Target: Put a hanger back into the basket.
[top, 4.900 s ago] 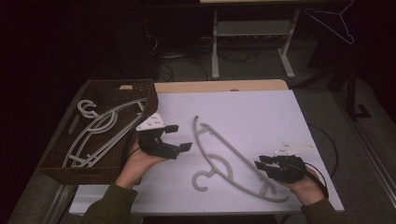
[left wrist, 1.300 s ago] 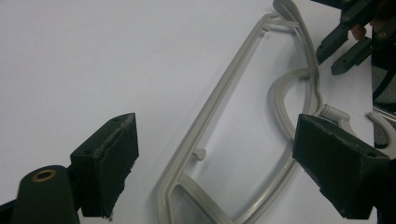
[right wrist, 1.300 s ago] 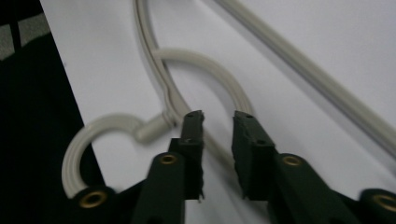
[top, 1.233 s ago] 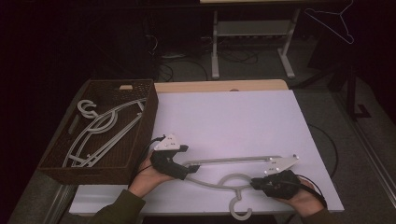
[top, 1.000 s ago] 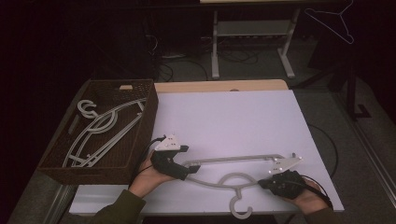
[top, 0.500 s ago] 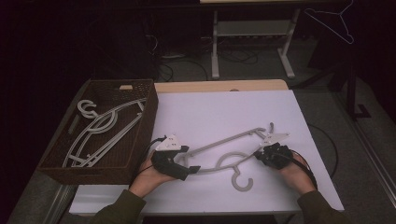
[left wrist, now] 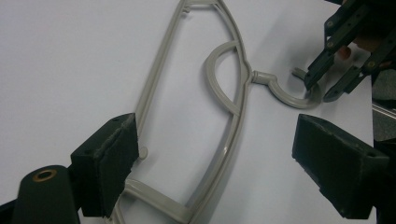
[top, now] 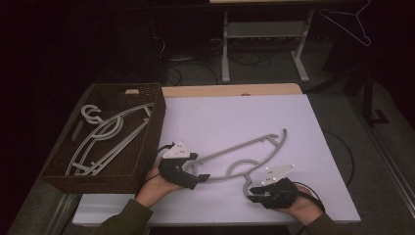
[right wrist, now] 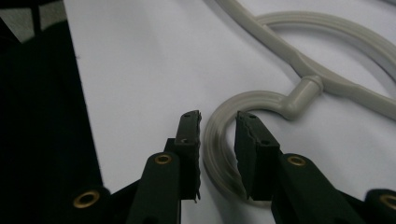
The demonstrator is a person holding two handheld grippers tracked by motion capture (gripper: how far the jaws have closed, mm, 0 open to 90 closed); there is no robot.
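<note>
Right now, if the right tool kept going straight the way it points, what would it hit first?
Most likely the hanger's hook: its curve already runs between the slightly parted jaws of the right tool. Beyond it lies the hanger's neck, though depth is hard to judge.

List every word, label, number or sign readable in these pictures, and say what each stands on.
None can be read.
Basket: a pale tag on its far rim, too small to tell whether it bears print.
Grey hanger on the table: no lettering visible.
Left gripper and right gripper: no readable markings.
</note>
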